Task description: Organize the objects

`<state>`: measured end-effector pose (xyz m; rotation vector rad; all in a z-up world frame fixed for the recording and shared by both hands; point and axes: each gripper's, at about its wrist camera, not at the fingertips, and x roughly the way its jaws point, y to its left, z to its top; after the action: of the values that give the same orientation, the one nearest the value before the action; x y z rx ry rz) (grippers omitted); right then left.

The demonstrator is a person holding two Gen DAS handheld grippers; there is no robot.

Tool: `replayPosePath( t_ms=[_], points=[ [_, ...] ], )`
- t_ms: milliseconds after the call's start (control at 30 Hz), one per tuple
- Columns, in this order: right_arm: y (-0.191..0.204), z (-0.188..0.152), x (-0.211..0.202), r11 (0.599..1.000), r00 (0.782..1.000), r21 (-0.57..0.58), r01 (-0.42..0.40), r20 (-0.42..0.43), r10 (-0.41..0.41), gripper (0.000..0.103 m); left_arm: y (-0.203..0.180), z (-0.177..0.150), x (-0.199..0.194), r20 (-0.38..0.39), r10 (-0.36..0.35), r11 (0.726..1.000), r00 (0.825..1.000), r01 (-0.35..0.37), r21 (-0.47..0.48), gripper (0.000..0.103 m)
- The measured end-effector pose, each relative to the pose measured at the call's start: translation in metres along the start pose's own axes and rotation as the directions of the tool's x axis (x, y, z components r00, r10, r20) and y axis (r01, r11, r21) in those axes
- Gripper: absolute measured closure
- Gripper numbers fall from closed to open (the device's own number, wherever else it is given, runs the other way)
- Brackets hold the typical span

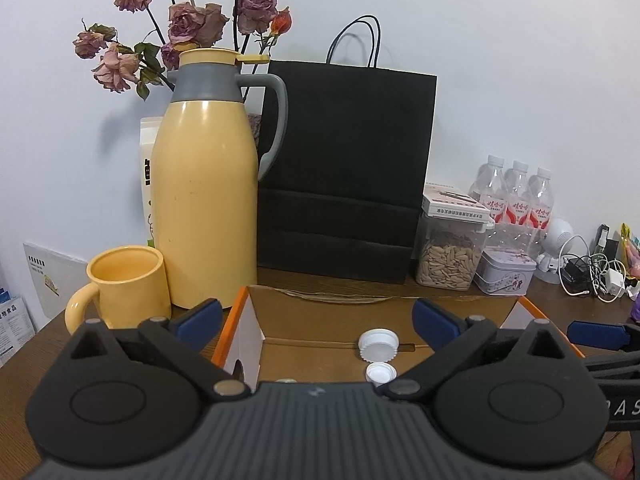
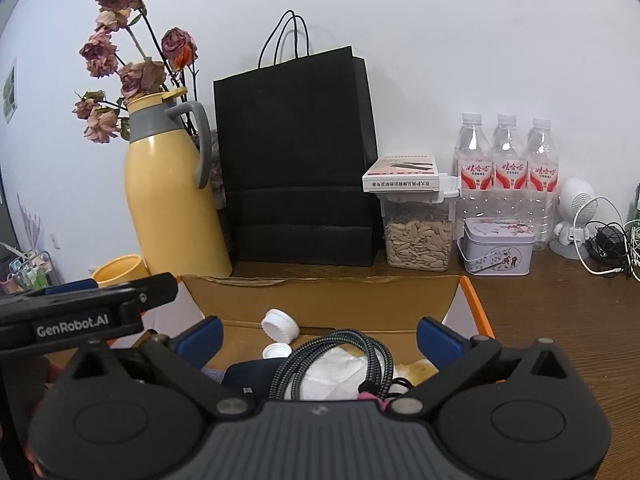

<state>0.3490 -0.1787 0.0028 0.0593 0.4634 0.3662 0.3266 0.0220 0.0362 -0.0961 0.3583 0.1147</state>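
An open cardboard box [image 1: 320, 316] with orange edges sits on the wooden table; it also shows in the right wrist view [image 2: 328, 300]. Inside lie two white bottle caps [image 1: 378, 345] [image 2: 280, 325], a braided cable [image 2: 340, 350], white tissue [image 2: 332, 376] and a dark blue item [image 2: 250, 376]. My left gripper [image 1: 318, 318] is open and empty above the box's left part. My right gripper [image 2: 320, 336] is open and empty above the cable. The left gripper's side [image 2: 80, 312] shows at the left of the right wrist view.
A yellow thermos [image 1: 204, 200] and yellow mug [image 1: 124, 284] stand at the left, dried roses [image 1: 180, 28] behind. A black paper bag [image 1: 344, 176] stands behind the box. A seed jar [image 2: 418, 236], tin [image 2: 498, 246], three water bottles [image 2: 508, 176] and cables [image 2: 612, 240] are at right.
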Motion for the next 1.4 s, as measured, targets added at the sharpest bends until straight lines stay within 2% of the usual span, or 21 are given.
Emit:
replayPosePath(
  t_ms=[533, 967, 1400],
  points=[
    [0.001, 0.003, -0.01, 1.0, 1.0, -0.007, -0.009, 0.02, 0.009, 0.0, 0.0, 0.004, -0.01, 0.017, -0.019, 1.0, 1.0, 0.019, -0.009, 0.0],
    [0.0, 0.004, -0.045, 1.0, 0.998, -0.024, 0.007, 0.069, -0.005, 0.0, -0.005, 0.006, -0.049, 0.068, -0.048, 0.999, 0.996, 0.049, -0.011, 0.0],
    [0.007, -0.019, -0.104, 0.997, 0.996, -0.068, 0.03, 0.082, -0.024, 0.0, 0.01, -0.014, -0.101, 0.025, -0.063, 0.998, 0.998, 0.063, -0.025, 0.0]
  ],
)
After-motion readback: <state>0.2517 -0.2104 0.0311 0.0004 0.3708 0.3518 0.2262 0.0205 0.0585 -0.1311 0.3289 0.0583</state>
